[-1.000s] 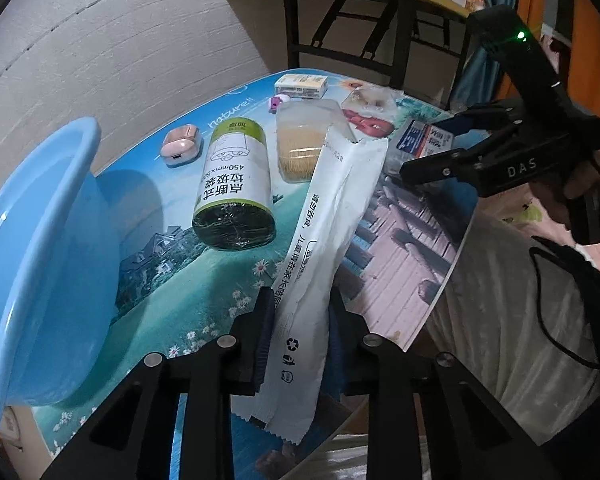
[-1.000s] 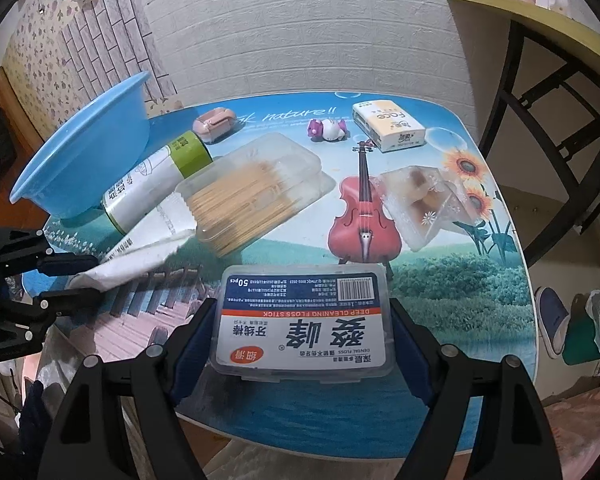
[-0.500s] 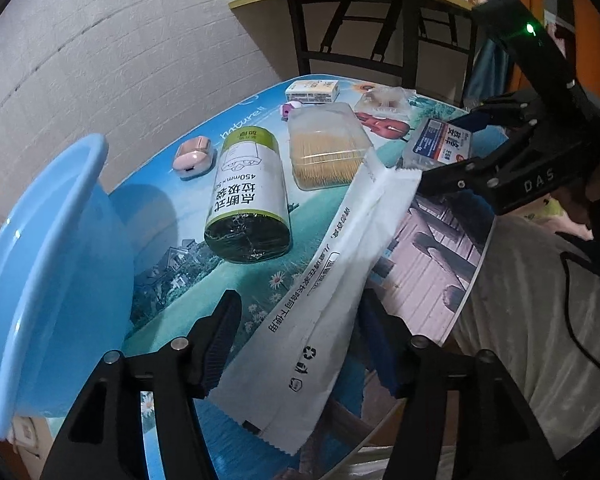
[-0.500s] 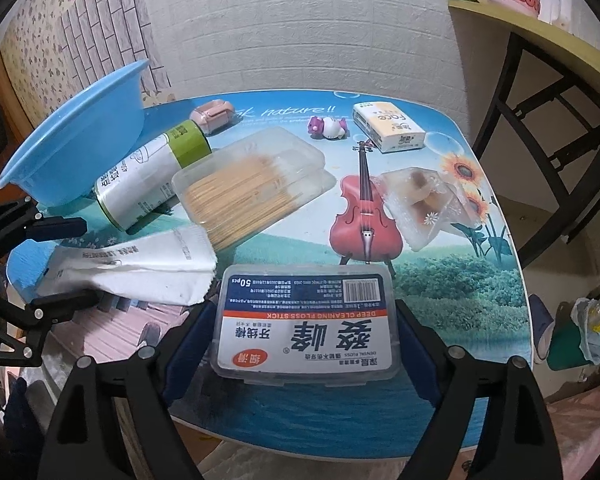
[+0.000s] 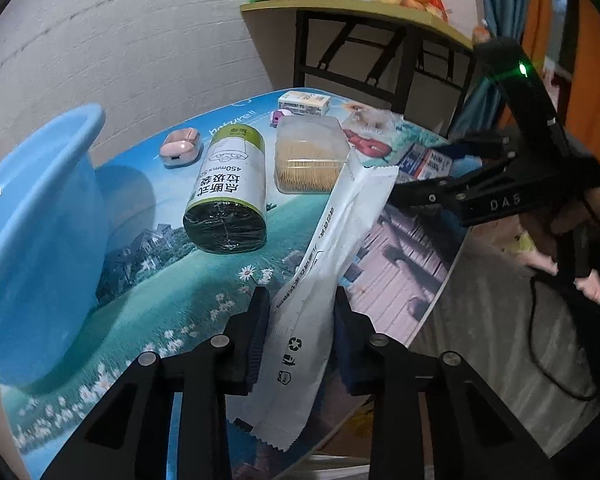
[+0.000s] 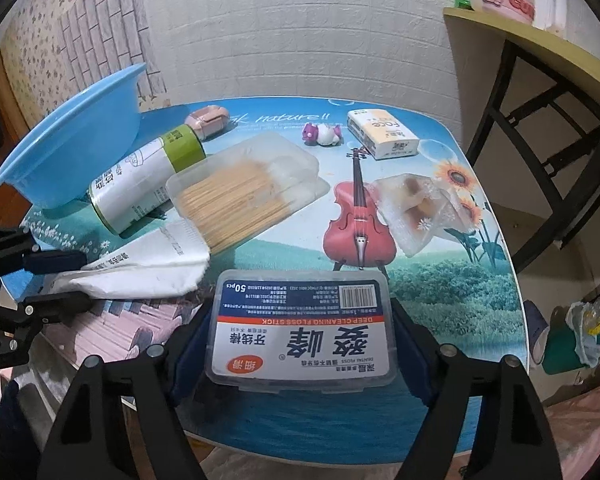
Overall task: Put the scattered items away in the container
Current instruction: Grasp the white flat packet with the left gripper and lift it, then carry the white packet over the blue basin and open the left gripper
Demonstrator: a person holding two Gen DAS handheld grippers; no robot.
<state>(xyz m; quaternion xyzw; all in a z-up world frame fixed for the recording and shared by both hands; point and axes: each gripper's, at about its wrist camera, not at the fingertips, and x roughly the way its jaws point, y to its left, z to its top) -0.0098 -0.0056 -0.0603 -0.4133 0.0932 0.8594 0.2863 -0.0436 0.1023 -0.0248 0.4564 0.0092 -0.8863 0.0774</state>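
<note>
My left gripper (image 5: 300,336) is shut on a long white sachet (image 5: 332,248), which is lifted and tilted over the table's near edge; it also shows in the right wrist view (image 6: 140,272). My right gripper (image 6: 300,344) is shut on a clear dental floss box (image 6: 302,328), also seen in the left wrist view (image 5: 424,160). The blue basin (image 5: 32,240) stands at the table's left; it shows in the right wrist view (image 6: 72,156) too.
On the table lie a green-capped bag roll (image 5: 228,196), a clear toothpick box (image 5: 308,156), a pink case (image 5: 180,146), a tissue pack (image 6: 382,134), a small toy (image 6: 322,134) and a clear snack packet (image 6: 420,208). A shelf (image 6: 540,52) stands behind right.
My left gripper opened around the sachet half a second ago and has closed on it again, lifting it. The right gripper stays shut on the floss box.
</note>
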